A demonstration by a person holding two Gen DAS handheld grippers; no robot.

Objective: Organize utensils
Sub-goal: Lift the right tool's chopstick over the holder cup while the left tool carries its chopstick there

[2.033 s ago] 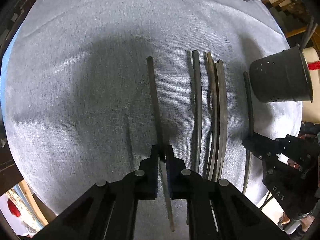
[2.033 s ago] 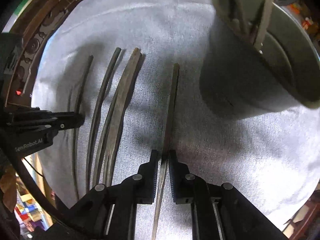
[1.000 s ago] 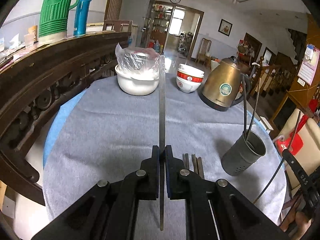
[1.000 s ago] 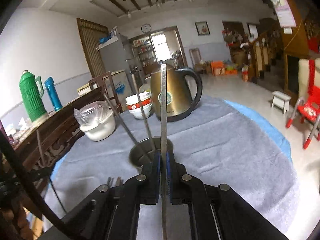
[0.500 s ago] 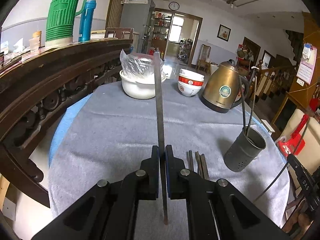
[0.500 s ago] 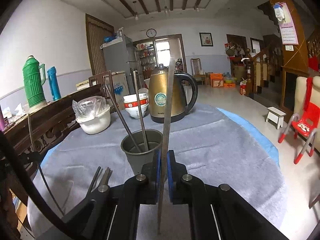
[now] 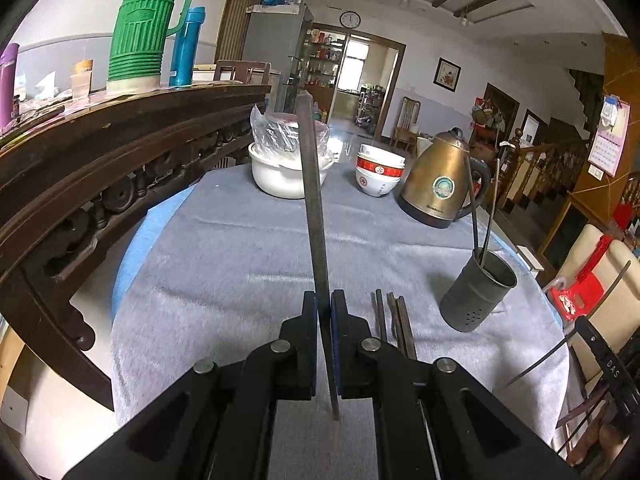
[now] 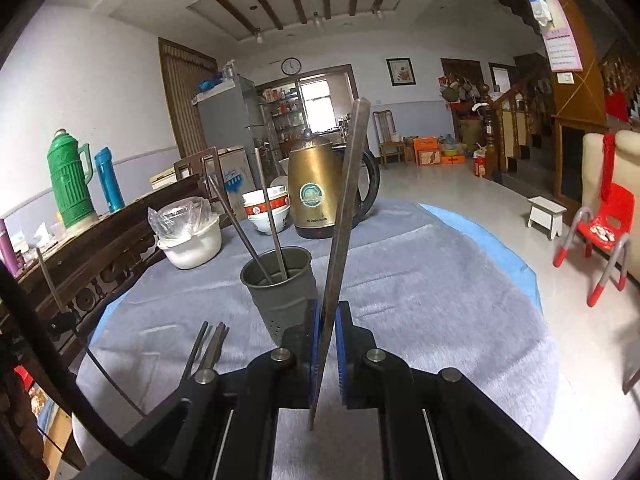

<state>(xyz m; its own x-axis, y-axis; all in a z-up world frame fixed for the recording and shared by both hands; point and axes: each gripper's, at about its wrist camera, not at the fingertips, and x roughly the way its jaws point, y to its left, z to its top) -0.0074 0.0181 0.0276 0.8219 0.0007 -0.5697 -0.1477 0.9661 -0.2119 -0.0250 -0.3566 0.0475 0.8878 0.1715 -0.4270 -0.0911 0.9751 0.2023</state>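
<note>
My left gripper (image 7: 324, 300) is shut on a dark chopstick (image 7: 313, 196) that stands nearly upright above the grey cloth. My right gripper (image 8: 327, 308) is shut on another dark chopstick (image 8: 345, 216), upright and tilted right, just in front of the grey perforated holder cup (image 8: 280, 284). The cup, also in the left wrist view (image 7: 476, 296), holds two chopsticks (image 8: 268, 220). Several more chopsticks (image 7: 394, 316) lie side by side on the cloth left of the cup, also seen in the right wrist view (image 8: 208, 344).
A brass kettle (image 7: 438, 184), stacked red-and-white bowls (image 7: 378, 176) and a white covered bowl (image 7: 286, 168) stand at the table's far side. A carved wooden rail (image 7: 100, 152) with a green flask (image 7: 136, 28) borders the left. The table's edge (image 8: 520, 272) drops off to the right.
Both grippers lifted their chopsticks off the cloth and turned them upright. Over the last half second the right gripper's chopstick has tilted further right and the cup looms closer.
</note>
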